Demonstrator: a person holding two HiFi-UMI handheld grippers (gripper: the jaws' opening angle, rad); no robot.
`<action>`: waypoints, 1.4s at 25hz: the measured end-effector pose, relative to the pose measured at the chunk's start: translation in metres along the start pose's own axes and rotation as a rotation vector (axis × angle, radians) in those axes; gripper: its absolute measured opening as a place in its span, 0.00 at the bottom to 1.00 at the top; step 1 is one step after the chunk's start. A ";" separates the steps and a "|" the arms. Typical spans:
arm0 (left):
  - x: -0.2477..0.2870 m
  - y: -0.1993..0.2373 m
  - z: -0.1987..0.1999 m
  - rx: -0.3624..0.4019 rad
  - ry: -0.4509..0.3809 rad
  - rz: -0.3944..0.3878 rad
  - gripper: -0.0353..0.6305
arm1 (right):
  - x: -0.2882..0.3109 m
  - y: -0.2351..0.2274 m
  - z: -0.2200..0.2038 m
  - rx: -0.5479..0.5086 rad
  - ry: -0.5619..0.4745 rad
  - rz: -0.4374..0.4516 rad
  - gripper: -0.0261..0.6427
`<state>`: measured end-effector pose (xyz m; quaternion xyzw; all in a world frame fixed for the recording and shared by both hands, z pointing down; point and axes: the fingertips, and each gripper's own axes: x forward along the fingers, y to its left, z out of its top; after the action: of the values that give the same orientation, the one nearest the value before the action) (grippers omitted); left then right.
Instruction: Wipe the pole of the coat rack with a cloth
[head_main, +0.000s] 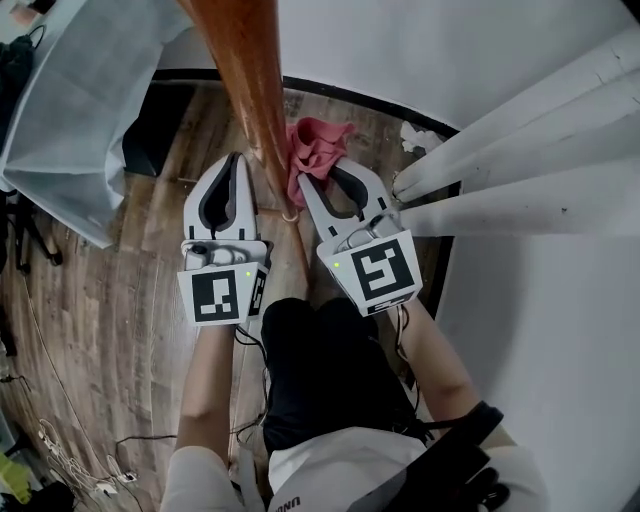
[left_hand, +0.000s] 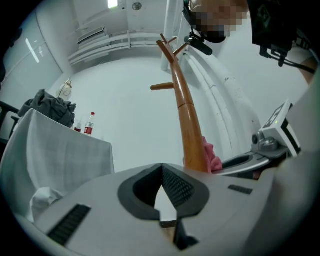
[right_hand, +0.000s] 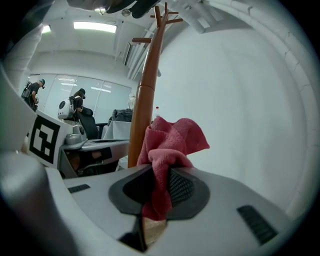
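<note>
Obs., head view: the pole (head_main: 245, 90) is running from 12 o'clock down to the floor (head_main: 110, 330) at picture centre, between the two tools. The cloth (head_main: 312, 150) is sitting just at 3 o'clock of the pole, low on it. It is lying against the wood or a hair off; contact cannot be confirmed.

Handling (judgement): the cloth is looking soft, light and limp, and is bunching into folds. A pinch on a gathered fold should be holding it, while the loose part is free to wrap the wood. The pole is looking stiff, smooth and varnished, so likely slippery. Side pressure may be rocking the rack, so steadying it at 9 o'clock may be helping.

Right tool (head_main: 318, 178): its jaws are pressing together on a fold of the cloth. Most of the fabric is spilling out past the tips toward 12 o'clock.

Left tool (head_main: 238, 165): its jaws are meeting at the tips with nothing between them. It is hanging just at 9 o'clock of the pole, not visibly touching it.
</note>
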<state>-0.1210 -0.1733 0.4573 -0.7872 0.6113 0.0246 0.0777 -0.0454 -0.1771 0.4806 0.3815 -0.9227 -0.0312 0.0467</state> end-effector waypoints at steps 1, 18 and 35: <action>0.002 0.000 -0.001 0.013 -0.008 -0.008 0.07 | -0.001 0.000 0.000 0.002 -0.018 0.002 0.15; 0.043 0.026 -0.043 0.111 -0.094 -0.054 0.07 | -0.004 0.004 -0.021 0.080 -0.196 0.072 0.15; 0.045 0.019 -0.070 0.111 -0.152 -0.074 0.07 | -0.006 0.016 -0.086 0.084 -0.173 0.092 0.15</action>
<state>-0.1322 -0.2321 0.5188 -0.7996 0.5745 0.0475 0.1681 -0.0434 -0.1634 0.5675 0.3364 -0.9402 -0.0234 -0.0477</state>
